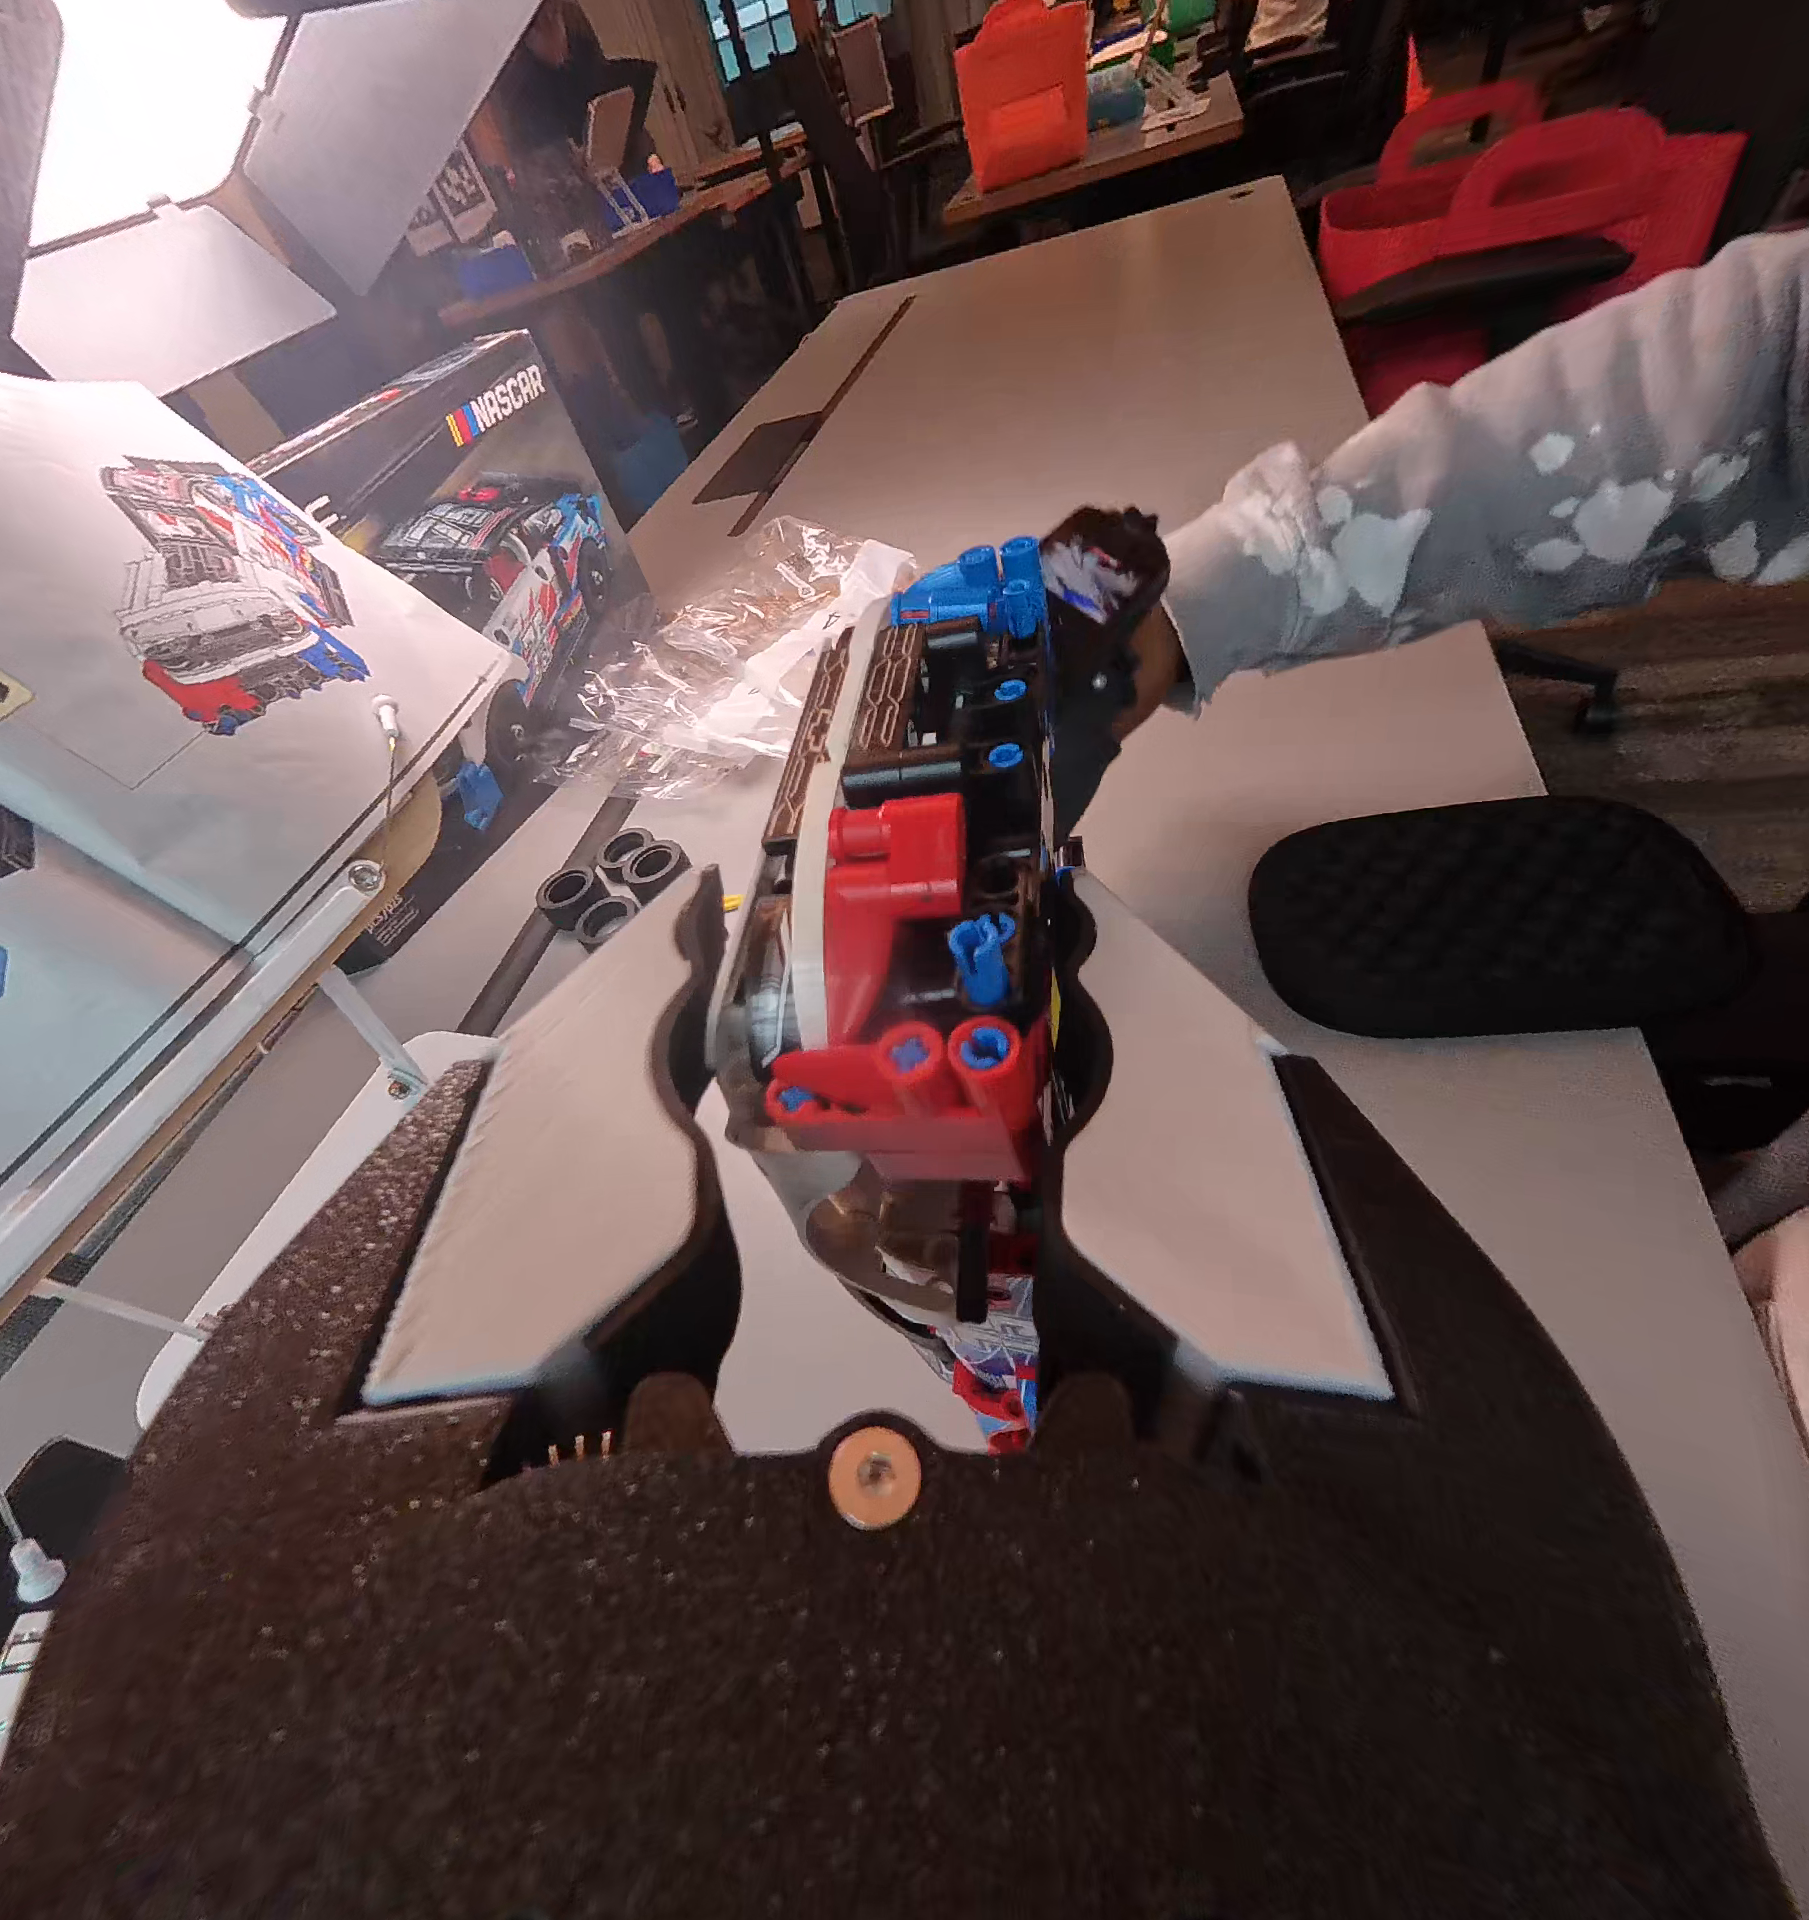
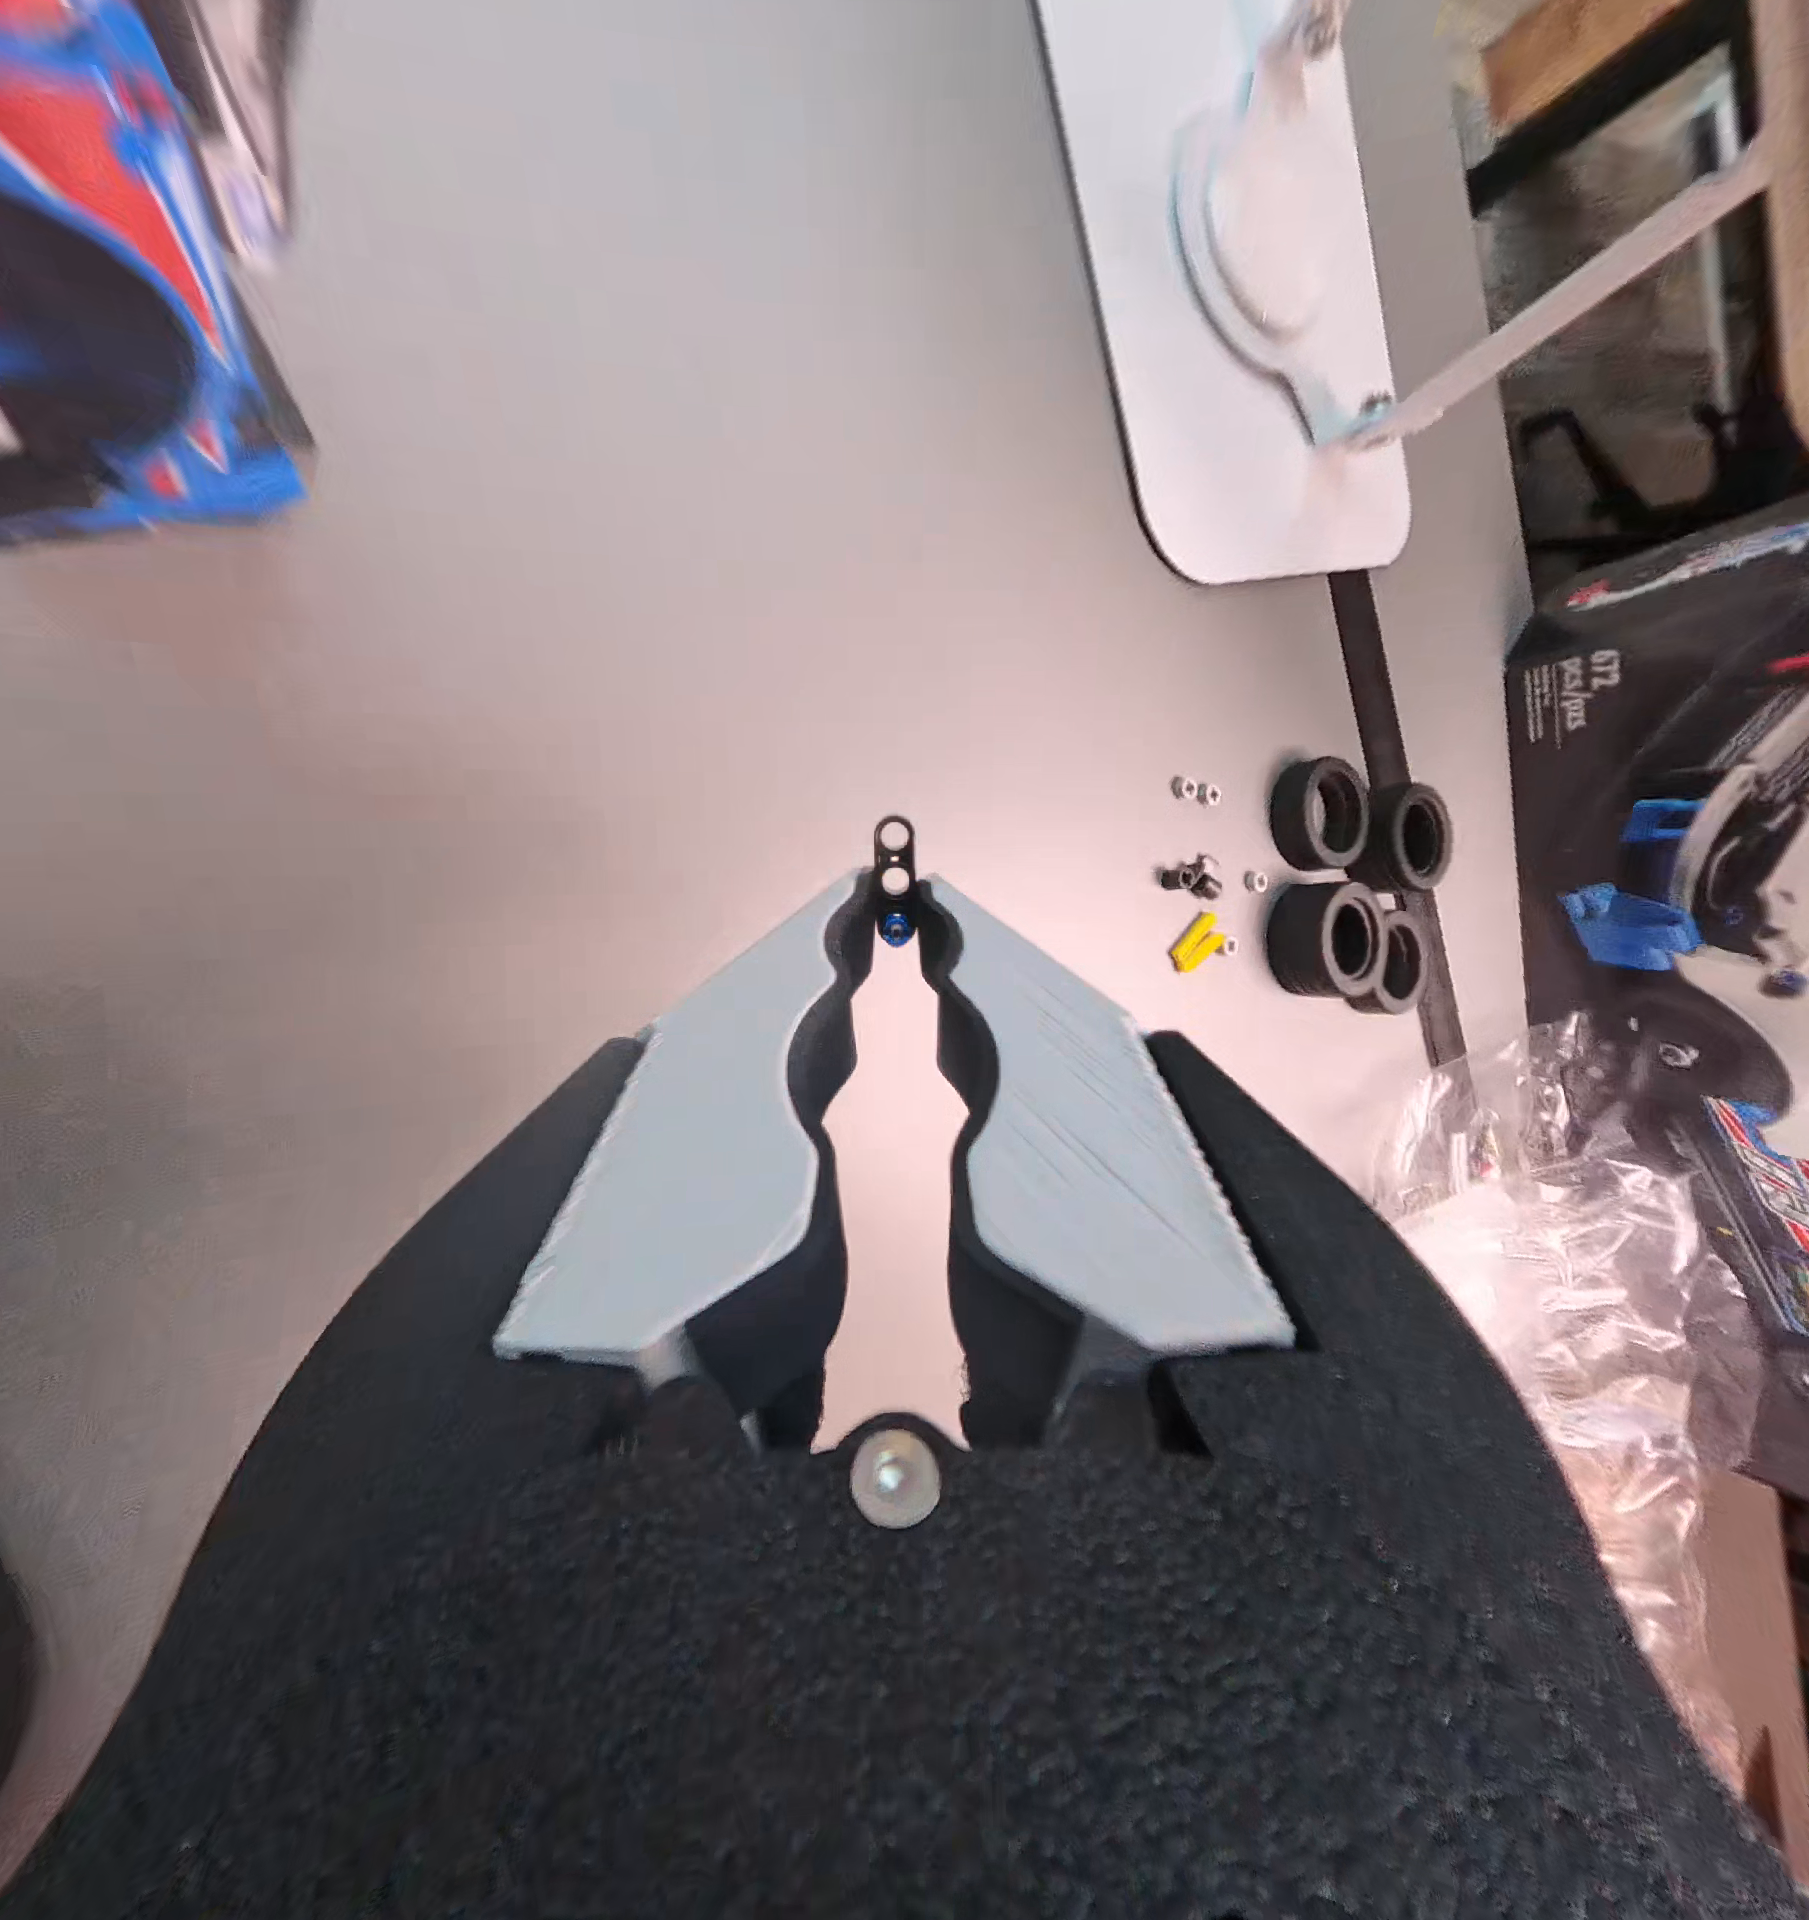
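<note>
I am working in a workshop-like room, sitting at a long white table (image 1: pixel 1118 343) facing cluttered wooden workbenches (image 1: pixel 671 223), red tote bags (image 1: pixel 1523 197) and office chairs (image 1: pixel 1492 914).

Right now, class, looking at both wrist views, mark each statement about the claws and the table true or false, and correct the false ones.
1. The left claw grips a partly built toy brick car. True.
2. The right claw is empty. False: it pinches a small black beam with holes that carries a blue pin.
3. Four black tyres lie on the table. True.
4. The tyres are mounted on the car. False: they lie loose on the table.
5. Yellow pins lie beside the tyres. True.
</note>
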{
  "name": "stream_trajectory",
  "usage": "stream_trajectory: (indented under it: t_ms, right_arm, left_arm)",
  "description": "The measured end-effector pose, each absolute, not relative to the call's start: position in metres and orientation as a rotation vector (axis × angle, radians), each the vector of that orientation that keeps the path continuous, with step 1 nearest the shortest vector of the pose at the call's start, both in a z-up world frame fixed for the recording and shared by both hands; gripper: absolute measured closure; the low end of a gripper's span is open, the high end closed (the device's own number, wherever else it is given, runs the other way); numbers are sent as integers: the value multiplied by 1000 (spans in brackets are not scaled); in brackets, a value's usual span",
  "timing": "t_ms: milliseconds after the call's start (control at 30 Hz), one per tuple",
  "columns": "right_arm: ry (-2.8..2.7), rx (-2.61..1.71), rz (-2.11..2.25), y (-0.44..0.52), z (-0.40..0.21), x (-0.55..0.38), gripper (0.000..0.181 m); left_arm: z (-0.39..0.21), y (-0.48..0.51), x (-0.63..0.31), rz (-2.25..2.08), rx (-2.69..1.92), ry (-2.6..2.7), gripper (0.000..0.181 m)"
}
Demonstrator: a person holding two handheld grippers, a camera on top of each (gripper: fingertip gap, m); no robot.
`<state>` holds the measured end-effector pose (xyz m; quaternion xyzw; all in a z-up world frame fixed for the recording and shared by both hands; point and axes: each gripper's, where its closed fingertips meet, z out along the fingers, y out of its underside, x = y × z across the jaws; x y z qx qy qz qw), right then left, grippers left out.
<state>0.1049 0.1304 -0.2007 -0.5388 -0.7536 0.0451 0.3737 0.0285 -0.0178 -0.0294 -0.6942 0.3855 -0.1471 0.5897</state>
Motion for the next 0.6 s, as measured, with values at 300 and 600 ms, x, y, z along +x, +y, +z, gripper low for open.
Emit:
stream_trajectory:
  t_ms: [300, 600]
  right_arm:
    - [-1911, -1380, 109, 132, -251, 106, 162]
    - [-1632, -1210, 496, 80, -92, 94, 157]
  left_arm:
    - [-29, -13, 19, -359, -1574, 825, 121]
    - [-27, -18, 20, -422, -1505, 810, 121]
